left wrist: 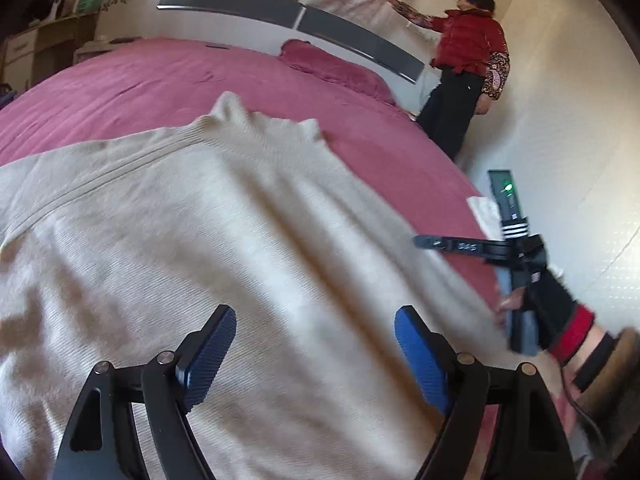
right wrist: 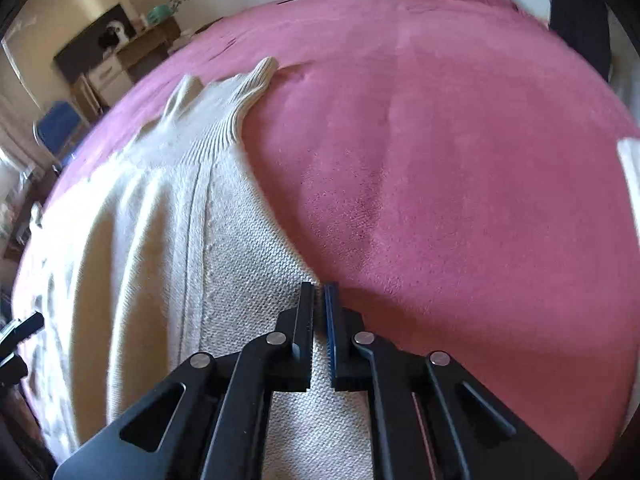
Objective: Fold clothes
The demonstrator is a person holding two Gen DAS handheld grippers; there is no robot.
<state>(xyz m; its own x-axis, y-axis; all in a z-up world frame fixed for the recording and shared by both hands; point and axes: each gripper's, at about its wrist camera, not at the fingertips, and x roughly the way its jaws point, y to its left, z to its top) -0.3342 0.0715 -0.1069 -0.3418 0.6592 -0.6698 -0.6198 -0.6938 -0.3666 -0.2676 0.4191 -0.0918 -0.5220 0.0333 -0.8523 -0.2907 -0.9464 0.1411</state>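
Cream knit sweater (left wrist: 224,216) spread flat on pink bed (right wrist: 440,152); right tool (right wrist: 319,292) pinched shut at sweater's 3 o'clock edge, probably for folding; left tool (left wrist: 316,344) wide, empty, over mid-cloth.

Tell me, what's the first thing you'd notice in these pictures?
A big cream sweater lies spread over a pink bed cover and fills most of both views. The right claw is shut at the sweater's edge, while the left claw hovers open over its middle. At the far corner of the bed, a person in a red vest reaches up to the curtain.
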